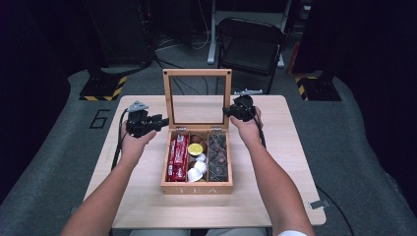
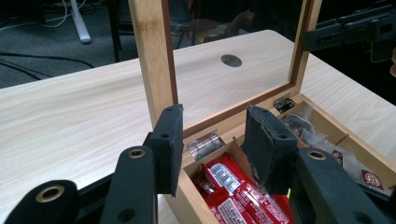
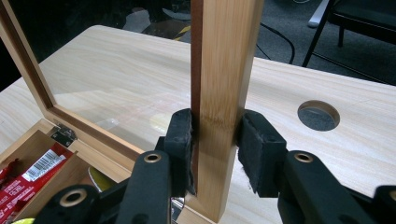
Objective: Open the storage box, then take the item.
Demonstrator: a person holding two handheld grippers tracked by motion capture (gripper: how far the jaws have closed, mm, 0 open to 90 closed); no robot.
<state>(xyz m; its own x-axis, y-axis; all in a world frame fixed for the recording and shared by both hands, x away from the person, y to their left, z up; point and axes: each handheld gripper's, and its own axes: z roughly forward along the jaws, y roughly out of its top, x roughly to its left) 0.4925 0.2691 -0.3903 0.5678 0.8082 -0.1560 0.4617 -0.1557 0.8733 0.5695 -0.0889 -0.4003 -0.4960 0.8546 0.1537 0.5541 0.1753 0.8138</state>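
A wooden tea box point(image 1: 196, 189) sits mid-table with its glass-paned lid point(image 1: 196, 73) standing upright. Inside it are red packets point(image 1: 178, 157), a yellow capsule point(image 1: 195, 149), white capsules point(image 1: 197, 169) and dark sachets point(image 1: 218, 156). My right gripper point(image 1: 231, 112) is shut on the lid's right side post point(image 3: 224, 60), both pads pressed flat against the wood, right gripper point(image 3: 217, 121). My left gripper point(image 1: 156, 120) hovers by the lid's left post point(image 2: 154, 56). Its jaws stand apart, left gripper point(image 2: 212, 116), with nothing between them, above the red packets point(image 2: 233, 191) and a hinge point(image 2: 205, 142).
The light wooden table point(image 1: 275, 196) has a round cable hole point(image 3: 318, 115) behind the box. A black folding chair point(image 1: 251, 44) stands beyond the far edge. Yellow-and-black striped stand bases point(image 1: 103, 88) sit on the grey floor at both sides.
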